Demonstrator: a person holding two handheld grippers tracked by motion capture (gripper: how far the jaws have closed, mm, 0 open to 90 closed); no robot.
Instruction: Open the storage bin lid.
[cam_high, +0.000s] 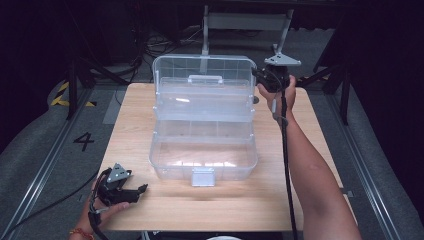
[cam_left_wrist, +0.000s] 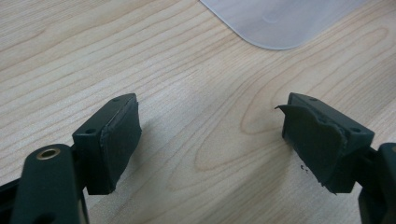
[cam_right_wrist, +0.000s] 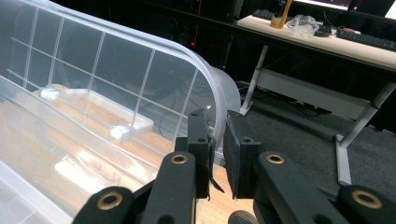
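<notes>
A clear plastic storage box (cam_high: 202, 165) stands in the middle of the wooden table (cam_high: 200, 205), its lid (cam_high: 200, 75) raised upright at the back. My right gripper (cam_high: 261, 76) is at the lid's upper right corner. In the right gripper view its jaws (cam_right_wrist: 217, 142) are shut on the lid's curved rim (cam_right_wrist: 205, 79). My left gripper (cam_high: 142, 190) rests low over the table's near left corner, apart from the box. In the left gripper view it (cam_left_wrist: 210, 140) stands open over bare wood, with a rounded corner of the box (cam_left_wrist: 280, 21) ahead.
A white latch (cam_high: 203, 176) hangs at the box's front wall and a handle (cam_high: 205, 79) sits on the lid. Inner tray tiers (cam_high: 202, 105) are spread between lid and base. Dark floor, cables and stands surround the table; a desk (cam_right_wrist: 327, 42) stands behind.
</notes>
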